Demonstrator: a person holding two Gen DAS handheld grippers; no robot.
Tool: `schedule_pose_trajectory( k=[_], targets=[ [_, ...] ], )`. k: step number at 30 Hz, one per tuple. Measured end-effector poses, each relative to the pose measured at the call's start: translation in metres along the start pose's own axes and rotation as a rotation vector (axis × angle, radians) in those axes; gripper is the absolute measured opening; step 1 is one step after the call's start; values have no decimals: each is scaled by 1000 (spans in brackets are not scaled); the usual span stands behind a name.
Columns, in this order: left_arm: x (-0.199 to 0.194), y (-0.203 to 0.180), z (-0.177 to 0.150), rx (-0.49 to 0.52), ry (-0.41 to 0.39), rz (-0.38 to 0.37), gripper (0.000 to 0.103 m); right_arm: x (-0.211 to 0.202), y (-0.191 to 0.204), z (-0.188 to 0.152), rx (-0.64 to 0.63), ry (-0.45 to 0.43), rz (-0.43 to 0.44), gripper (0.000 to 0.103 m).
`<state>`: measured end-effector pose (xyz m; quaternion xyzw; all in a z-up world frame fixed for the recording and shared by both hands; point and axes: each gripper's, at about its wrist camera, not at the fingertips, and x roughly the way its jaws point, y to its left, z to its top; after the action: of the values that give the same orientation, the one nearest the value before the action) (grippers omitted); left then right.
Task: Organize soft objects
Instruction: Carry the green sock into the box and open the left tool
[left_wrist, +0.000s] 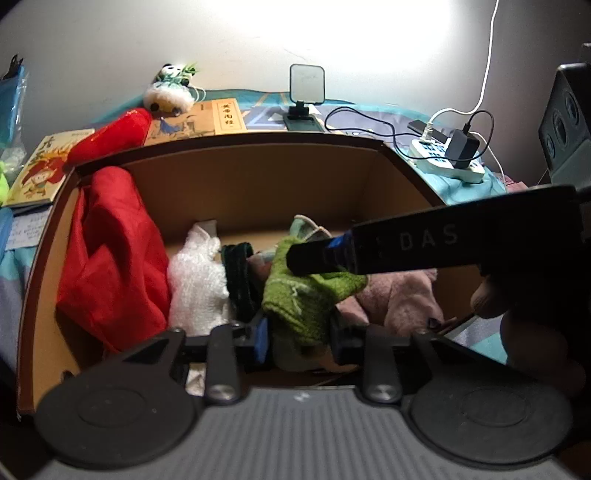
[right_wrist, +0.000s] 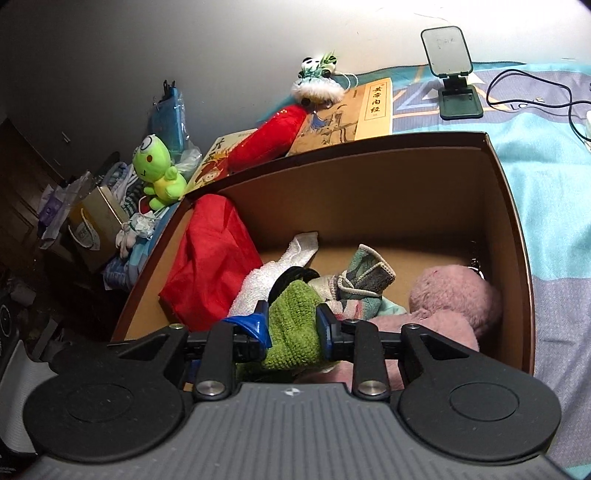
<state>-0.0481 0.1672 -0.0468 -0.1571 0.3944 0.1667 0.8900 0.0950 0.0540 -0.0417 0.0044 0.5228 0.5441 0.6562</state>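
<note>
Left wrist view: your left gripper (left_wrist: 298, 334) sits over the open brown cardboard box (left_wrist: 258, 177). Its blue-padded fingers (left_wrist: 260, 336) stand either side of the green knitted cloth (left_wrist: 306, 295), which lies between them; whether the pads press on it cannot be told. Your right gripper's (left_wrist: 295, 260) black finger crosses from the right and rests on the cloth's upper part. Inside the box, from left to right, lie a red fabric bag (left_wrist: 110, 254), a white fluffy towel (left_wrist: 195, 284), a dark green band (left_wrist: 240, 277) and a pink plush toy (left_wrist: 399, 299).

Right wrist view: your right gripper (right_wrist: 291, 328) has its two blue pads (right_wrist: 258, 325) against both sides of the same green cloth, clamping it over the box. The pink plush lies in the box's right corner. Outside the box, a green frog plush (right_wrist: 157, 170) sits at the left, and a red plush chilli (right_wrist: 273, 136) lies on books behind the rim.
</note>
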Motion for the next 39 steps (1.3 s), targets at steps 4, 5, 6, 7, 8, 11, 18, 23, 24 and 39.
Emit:
schedule_pose_trajectory(
  k=[4,5,6,7,8,11,18,23,24,39],
  targets=[
    [1,5,3,-4,15,30,52,6,-1,-3,17,2,-35,12],
    [1,5,5,-1,19,36,52,6,-2,-3,26,0,-37,12],
    [1,5,6,-1,23,43,53,6,-3,-2,35,-6,-41,12],
    [0,5,8,-3,27,51,54,4,-3,-1,42,-13,-47,12],
    [-1,5,10,-2,27,56,55,2,-4,-1,46,-20,-52,12],
    [-5,2,13,9,28,83,57,-4,-3,1,55,-44,-62,12],
    [-19,-7,18,18,50,175,58,-21,1,-1,48,-91,-73,12],
    [-34,-13,18,4,56,252,58,-33,5,-5,42,-109,-61,12],
    [-36,-14,17,0,56,261,58,-36,6,-6,38,-111,-58,12],
    [-71,-46,-8,-82,59,379,58,-75,14,-31,-13,-100,25,12]
  ],
)
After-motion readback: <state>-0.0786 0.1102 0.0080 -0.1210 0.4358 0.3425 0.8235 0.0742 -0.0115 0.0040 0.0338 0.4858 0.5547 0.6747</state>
